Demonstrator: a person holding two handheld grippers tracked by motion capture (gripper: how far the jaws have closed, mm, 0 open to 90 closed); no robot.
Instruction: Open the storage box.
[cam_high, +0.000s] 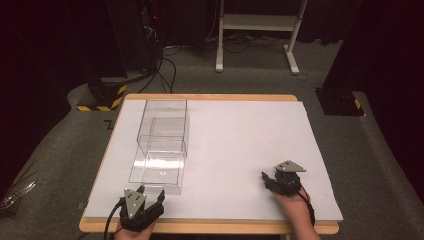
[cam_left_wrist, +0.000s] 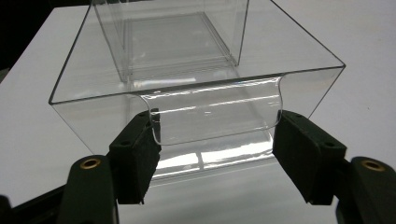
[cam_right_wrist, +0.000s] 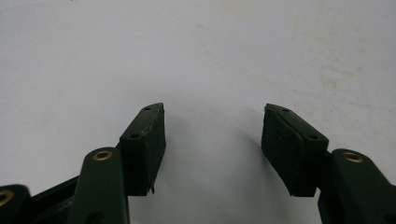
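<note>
High view: person is sitting at the near edge of a white table (cam_high: 240, 140), holding a gripper in each hand.
Left gripper (cam_high: 150, 196): sitting at the near left of the table, pointing away from the person at the clear tray (cam_high: 157, 172); jaws are standing wide apart, gripping nothing.
Left gripper view: left gripper (cam_left_wrist: 215, 133) is flanking the curved lip on the near wall of the clear tray (cam_left_wrist: 196, 74); the left pad is touching or almost touching the lip's corner, the right pad is sitting just beside its other end; cannot tell if there is real contact.
Clear tray: lying flat on the left half of the table, open side up, near end just in front of the left gripper.
Clear box (cam_high: 164, 126): standing upright right behind the tray, far end of the tray seeming to reach into it; also showing beyond the tray as the clear box (cam_left_wrist: 173, 37).
Right gripper (cam_high: 267, 179): resting at the near right, well apart from tray and box, pointing left.
Right gripper view: right gripper (cam_right_wrist: 214, 126) is hanging over bare white table (cam_right_wrist: 196, 51), jaws spread wide, holding nothing.
</note>
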